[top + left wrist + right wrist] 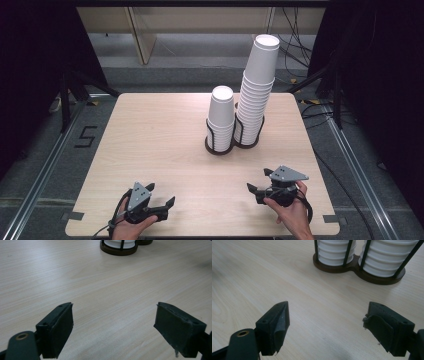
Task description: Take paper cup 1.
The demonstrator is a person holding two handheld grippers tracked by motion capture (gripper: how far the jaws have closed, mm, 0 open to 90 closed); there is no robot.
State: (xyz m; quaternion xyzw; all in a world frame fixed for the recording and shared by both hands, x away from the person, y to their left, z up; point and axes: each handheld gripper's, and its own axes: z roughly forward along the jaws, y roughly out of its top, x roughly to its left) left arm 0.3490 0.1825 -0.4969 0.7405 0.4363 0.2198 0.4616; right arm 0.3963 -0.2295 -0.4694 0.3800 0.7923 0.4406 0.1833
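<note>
Two claws hung wide and empty over the near edge of the desk (150, 140); short cup stack (221, 112) and tall cup stack (257, 85) stood upright toward its far edge, straight ahead of the right claw (257, 179) and farther from the left claw (161, 194)

The left gripper (113, 327) hung low over the pale wooden table (105, 290), its two black jaws rising from seven and five o'clock with a wide gap of bare wood between them and nothing held. At twelve o'clock, well apart from the jaws, stood a dark round holder base (119, 249) with thin black uprights around white cups (119, 243).
</note>
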